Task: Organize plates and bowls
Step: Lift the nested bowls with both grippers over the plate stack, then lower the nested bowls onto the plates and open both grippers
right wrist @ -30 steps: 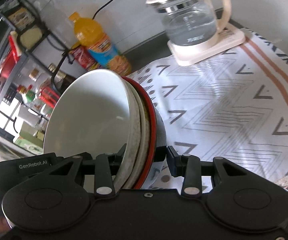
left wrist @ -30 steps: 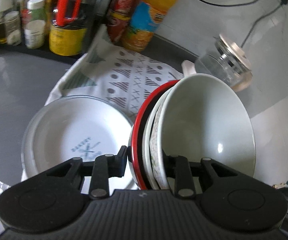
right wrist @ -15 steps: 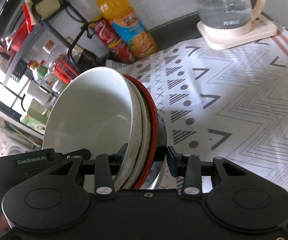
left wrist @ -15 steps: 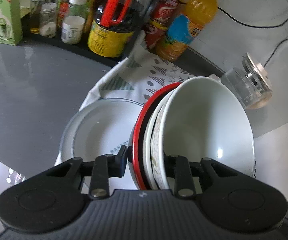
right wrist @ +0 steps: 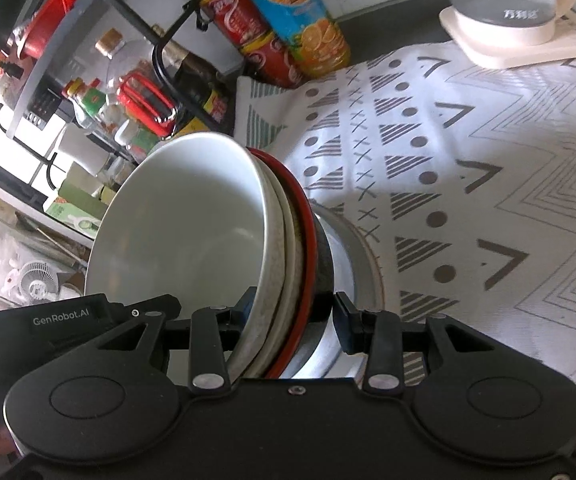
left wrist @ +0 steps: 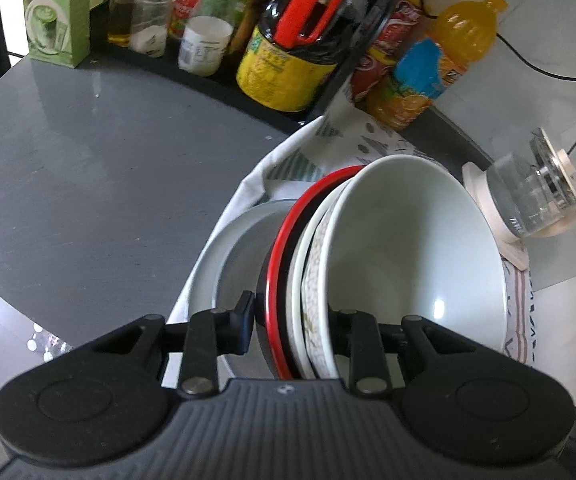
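A nested stack of bowls (left wrist: pixel 408 264), a white one inside a speckled one inside a red-rimmed black one, is held between both grippers. My left gripper (left wrist: pixel 292 320) is shut on one side of the stack's rims. My right gripper (right wrist: pixel 292 312) is shut on the opposite side of the stack (right wrist: pixel 184 232). Under the stack lies a pile of grey-white plates (left wrist: pixel 232 256) on the patterned cloth; it also shows in the right wrist view (right wrist: pixel 356 264). Whether the stack touches the plates cannot be told.
A patterned cloth (right wrist: pixel 468 168) covers the counter. A glass kettle on a cream base (right wrist: pixel 520 8) stands at the back right. An orange juice bottle (left wrist: pixel 428 68), cola cans (right wrist: pixel 248 28) and a rack of jars and bottles (left wrist: pixel 208 32) line the back. Grey countertop (left wrist: pixel 88 152) lies left.
Both grippers have moved with the bowl stack to the left and back, over the plate pile. The plates are now mostly hidden behind the stack.
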Available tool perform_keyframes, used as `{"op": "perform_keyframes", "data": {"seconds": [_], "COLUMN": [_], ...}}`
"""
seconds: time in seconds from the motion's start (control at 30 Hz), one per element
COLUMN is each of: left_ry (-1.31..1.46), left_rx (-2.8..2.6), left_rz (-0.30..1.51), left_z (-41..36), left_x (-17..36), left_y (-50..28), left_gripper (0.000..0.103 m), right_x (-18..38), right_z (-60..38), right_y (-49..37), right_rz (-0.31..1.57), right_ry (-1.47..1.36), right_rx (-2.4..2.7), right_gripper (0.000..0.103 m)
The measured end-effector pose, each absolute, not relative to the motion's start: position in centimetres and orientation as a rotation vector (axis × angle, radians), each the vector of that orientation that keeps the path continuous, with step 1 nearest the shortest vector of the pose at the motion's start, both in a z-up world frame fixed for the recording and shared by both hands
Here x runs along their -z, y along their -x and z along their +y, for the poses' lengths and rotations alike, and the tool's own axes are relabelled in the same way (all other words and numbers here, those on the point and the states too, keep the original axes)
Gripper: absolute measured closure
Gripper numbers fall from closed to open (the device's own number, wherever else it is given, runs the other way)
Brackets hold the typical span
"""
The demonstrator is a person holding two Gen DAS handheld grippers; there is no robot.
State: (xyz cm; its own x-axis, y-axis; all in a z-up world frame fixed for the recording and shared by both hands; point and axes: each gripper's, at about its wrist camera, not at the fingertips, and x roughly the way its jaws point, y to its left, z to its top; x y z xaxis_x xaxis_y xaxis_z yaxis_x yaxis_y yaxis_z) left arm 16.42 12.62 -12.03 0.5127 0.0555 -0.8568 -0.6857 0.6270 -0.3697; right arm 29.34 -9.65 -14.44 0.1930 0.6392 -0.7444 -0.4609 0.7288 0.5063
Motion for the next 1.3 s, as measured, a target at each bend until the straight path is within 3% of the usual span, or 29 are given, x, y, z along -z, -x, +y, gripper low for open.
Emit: {"op": "perform_keyframes", "data": {"seconds": [0.67, 0.9, 1.0, 1.07, 1.2, 1.3], "left_ry": [0.814, 0.784, 0.713, 0.716, 0.704, 0.675], "left_rx": [-0.501, -0.5, -0.497, -0.495, -0.511, -0.497], "left_rz": [0.955, 0.931, 0.889, 0.877, 0.853, 0.831], "left_z": [13.5, 13.7, 13.6, 13.8, 13.7, 13.0], "left_x": [14.6, 13.8, 12.1, 11.2, 9.5, 8.4], "left_y": [-16.3, -16.5, -16.5, -16.5, -16.7, -16.8], "left_gripper": [0.075, 0.074, 0.069, 0.062, 0.043, 0.03], "right_x": [16.5, 16.8, 16.1, 15.0, 12.7, 11.4], "right_z": [-8.6, -8.8, -9.2, -9.7, -10.9, -11.9], "right_y": [-29.2, -29.7, -29.7, -29.7, -29.9, -30.0], "right_rz": [1.17, 1.196, 1.169, 1.125, 1.05, 1.002], "right_ry": [-0.198, -0.233, -0.24, -0.24, -0.251, -0.256], "right_rx": [-0.755, -0.755, -0.775, -0.796, -0.804, -0.79], "right_gripper": [0.064, 0.058, 0.055, 0.046, 0.031, 0.025]}}
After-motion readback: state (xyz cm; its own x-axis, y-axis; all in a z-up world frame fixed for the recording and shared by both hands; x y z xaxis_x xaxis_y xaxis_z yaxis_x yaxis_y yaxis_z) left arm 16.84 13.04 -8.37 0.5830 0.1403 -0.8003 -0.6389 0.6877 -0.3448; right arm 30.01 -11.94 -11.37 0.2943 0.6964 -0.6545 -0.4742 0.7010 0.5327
